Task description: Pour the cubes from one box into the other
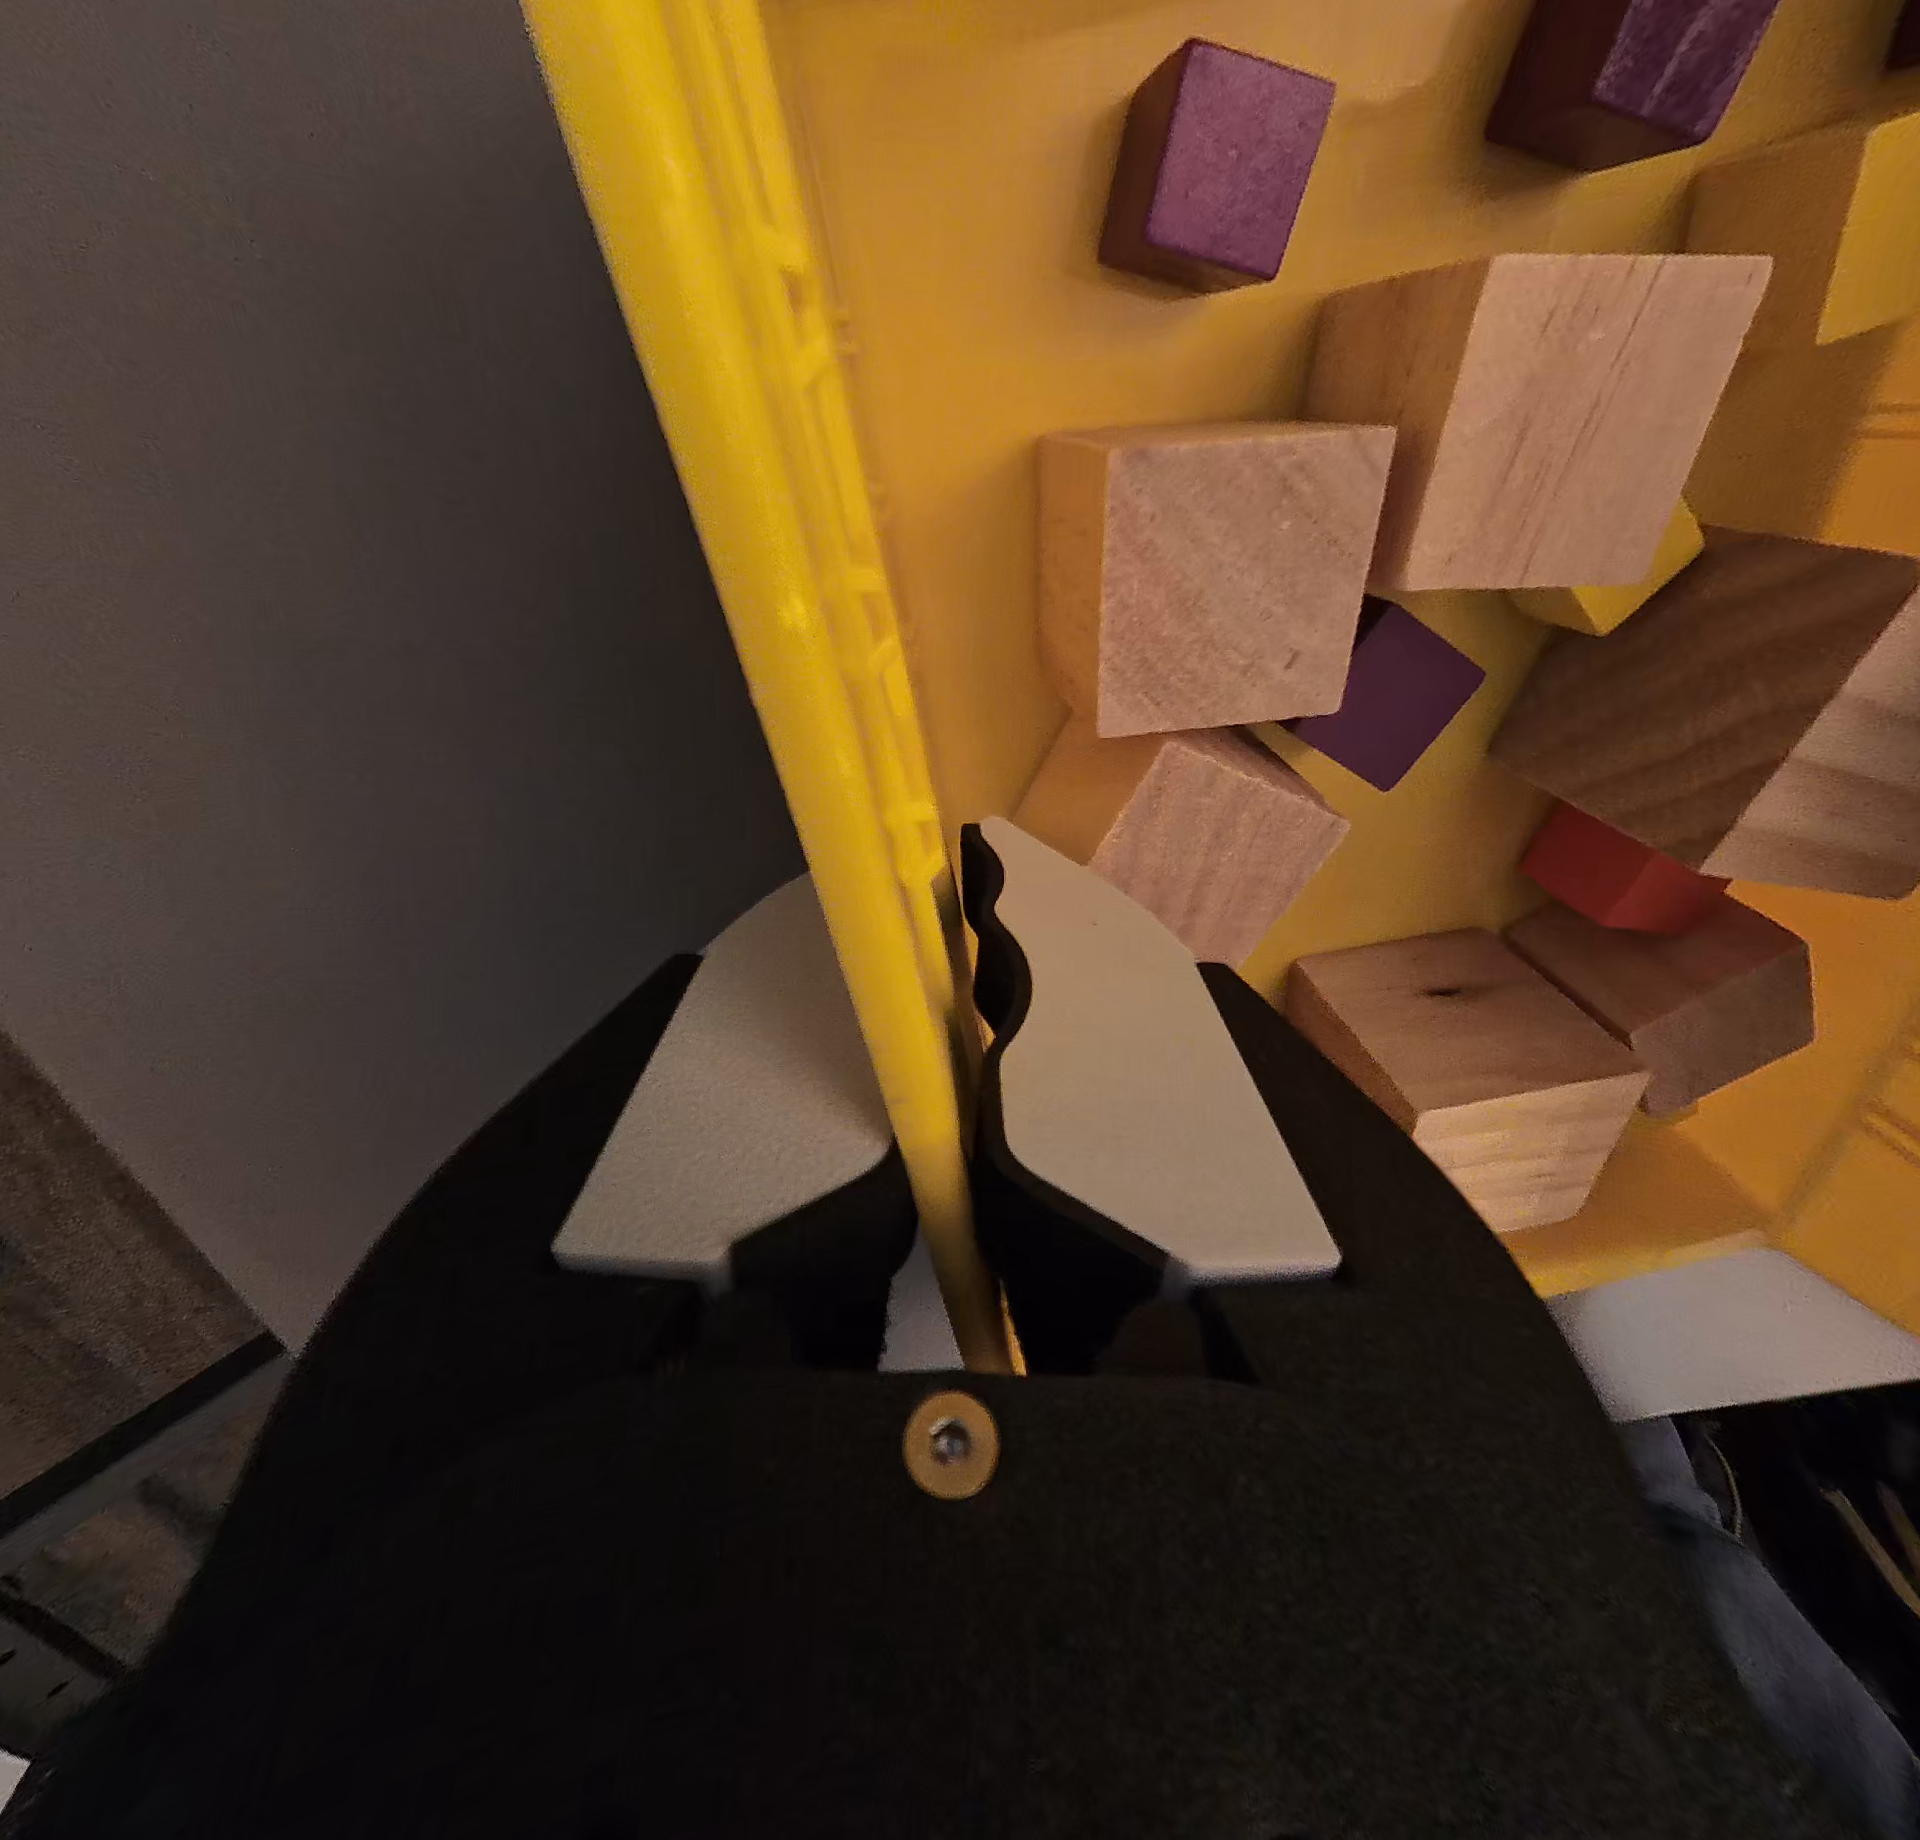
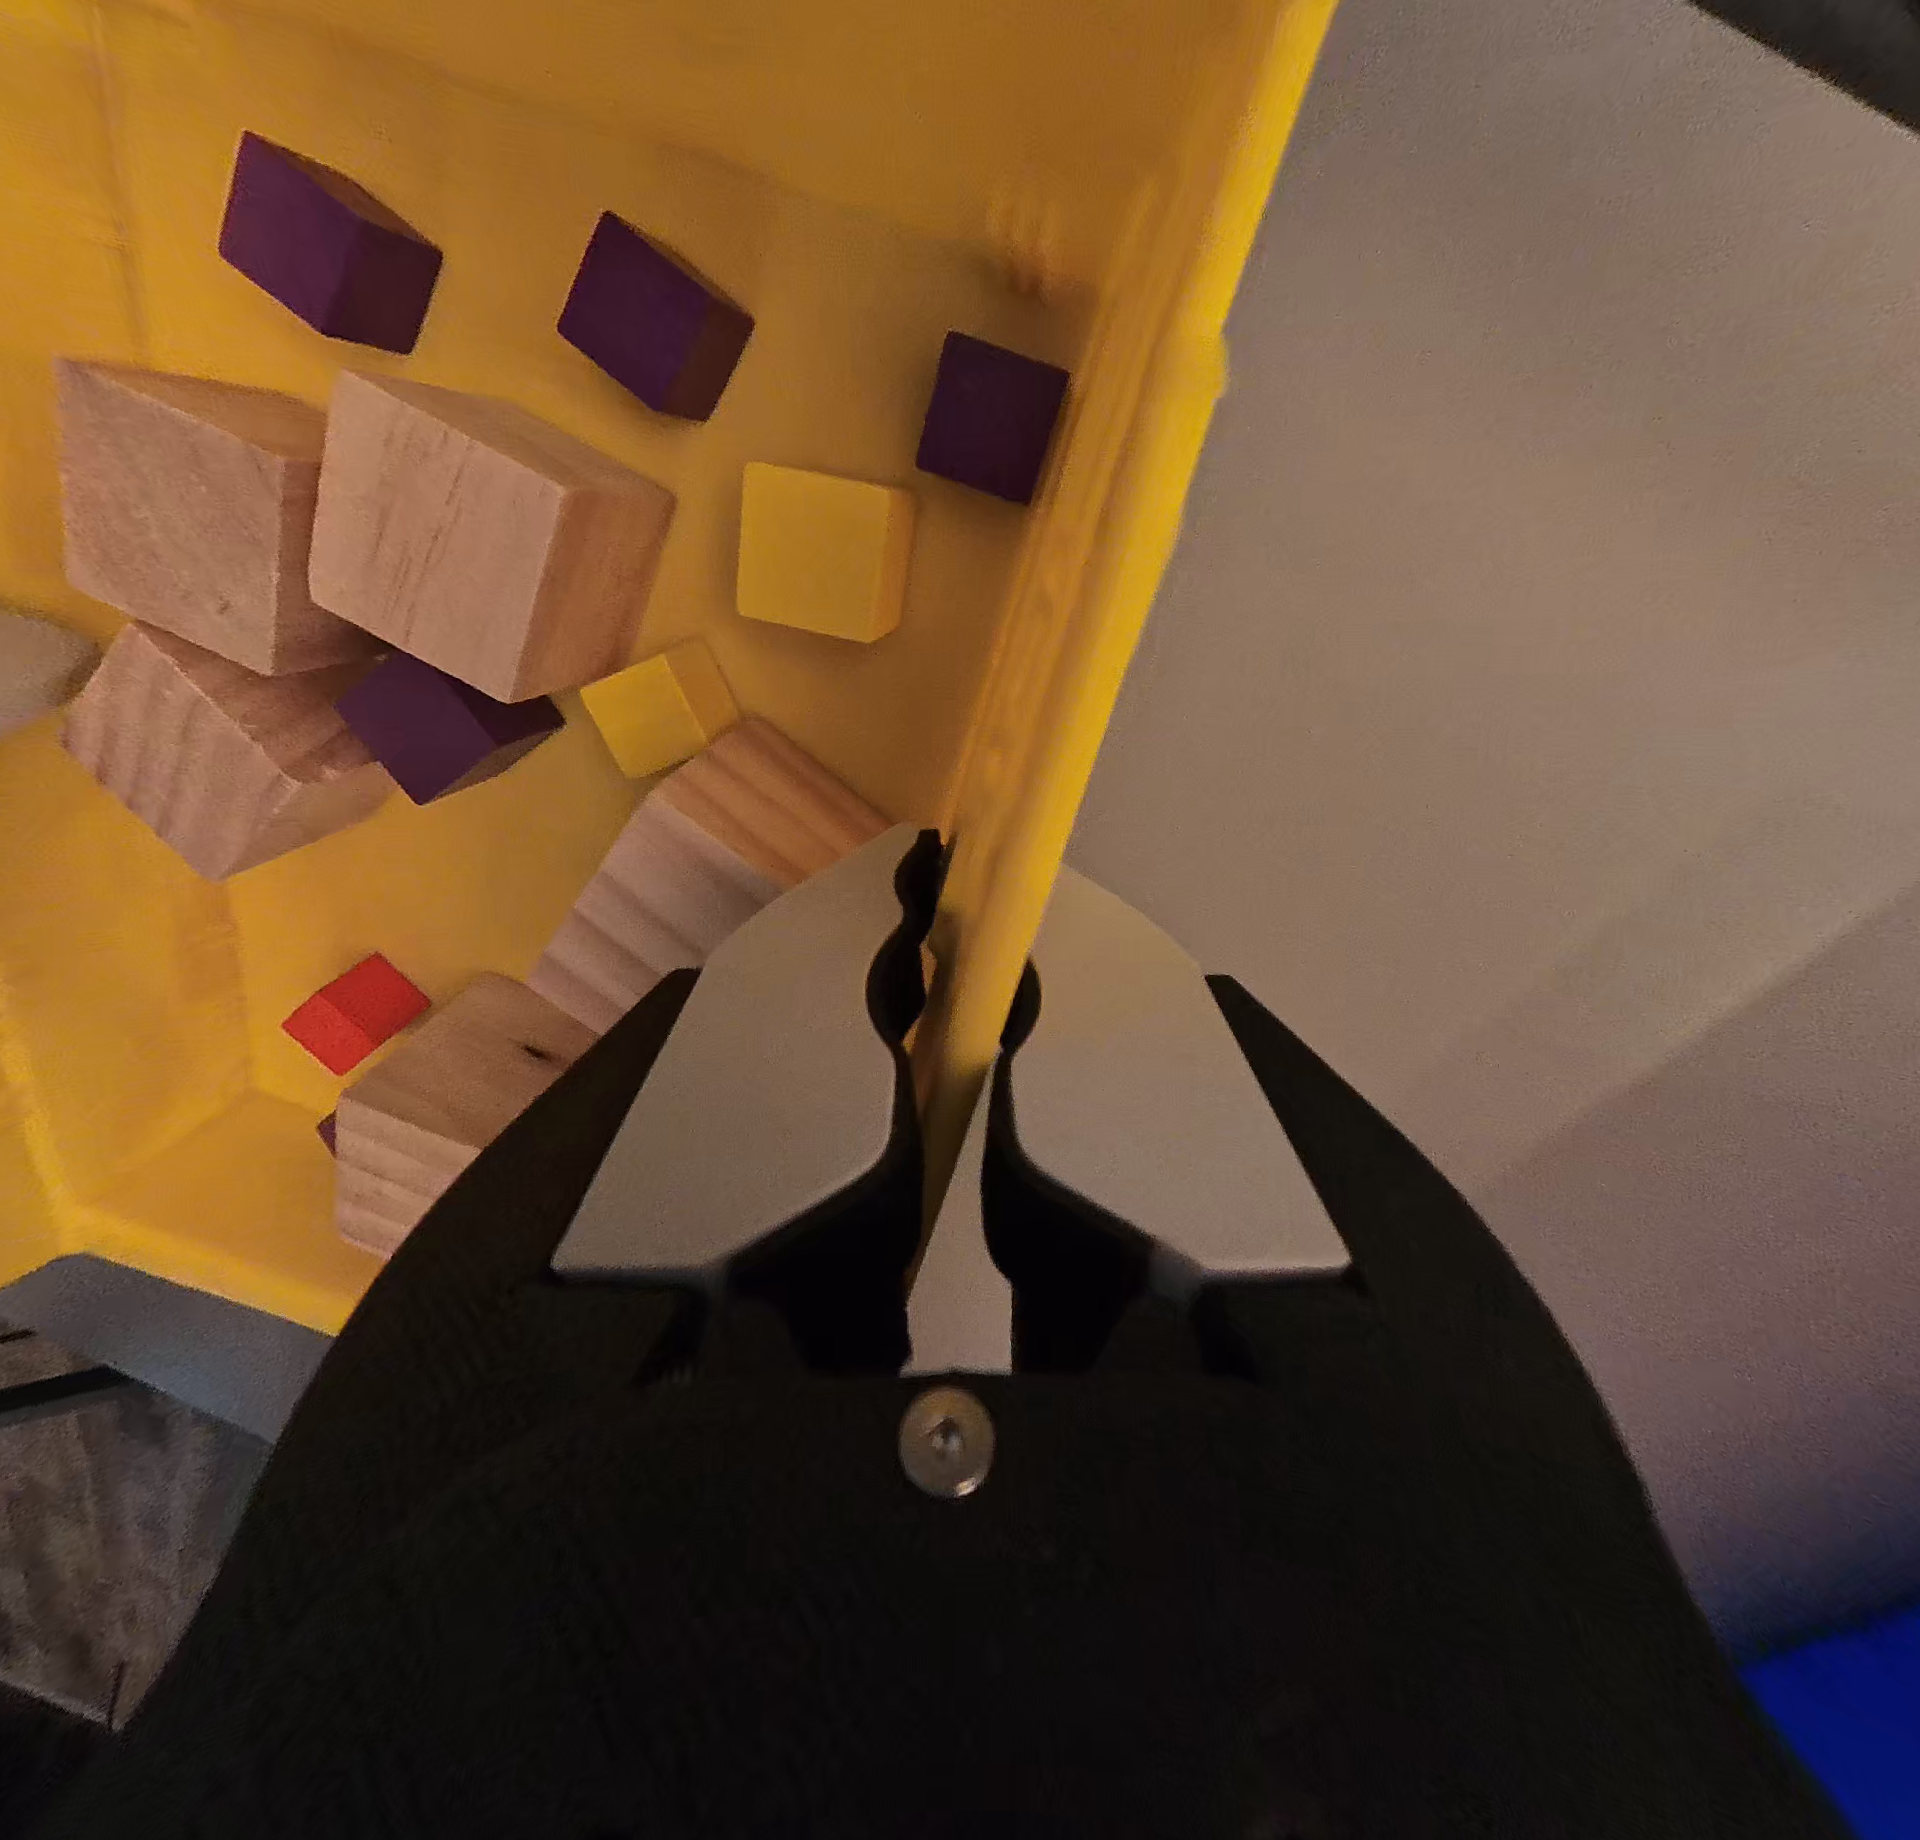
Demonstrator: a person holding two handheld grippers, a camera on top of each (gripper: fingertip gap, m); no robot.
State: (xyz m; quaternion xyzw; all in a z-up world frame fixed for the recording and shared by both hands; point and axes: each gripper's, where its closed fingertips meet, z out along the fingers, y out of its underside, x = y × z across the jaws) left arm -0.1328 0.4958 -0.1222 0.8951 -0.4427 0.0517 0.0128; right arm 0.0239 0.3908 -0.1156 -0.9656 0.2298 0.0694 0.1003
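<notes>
Between the two grippers hangs the yellow box [image 1: 935, 336], held by its opposite side walls. The left gripper [image 1: 940, 969] has its jaws pressed together on the box's left wall, one finger outside and the other inside, with the thin rim running up between them. The right gripper [image 2: 971, 917] pinches the right wall [image 2: 1101, 564] the same way, its jaws closed on the plastic.

Inside the box the cubes are scattered across the yellow inner surface. In the left wrist view, several large plain wooden cubes [image 1: 1226, 575] crowd near the gripper, some touching and overlapping one another. A small purple cube [image 1: 1216, 169] sits apart above them, another purple cube [image 1: 1387, 699] shows wedged among the wooden ones, and a small red cube [image 1: 1600, 871] peeks out between two wooden blocks. In the right wrist view, three purple cubes [image 2: 327, 242] lie spread well apart across the upper part, two yellow cubes [image 2: 821, 554] sit near the right wall, and the red cube [image 2: 353, 1011] lies alone beside a wooden block.

No brand, label or readable writing shows on the box, the cubes or the grippers. Ribbed moulding runs along both gripped walls. Behind the box is a plain grey surface [image 1: 312, 543], and a blue patch [image 2: 1829, 1728] shows at the lower right of the right wrist view. Whether that is the other box cannot be told.
</notes>
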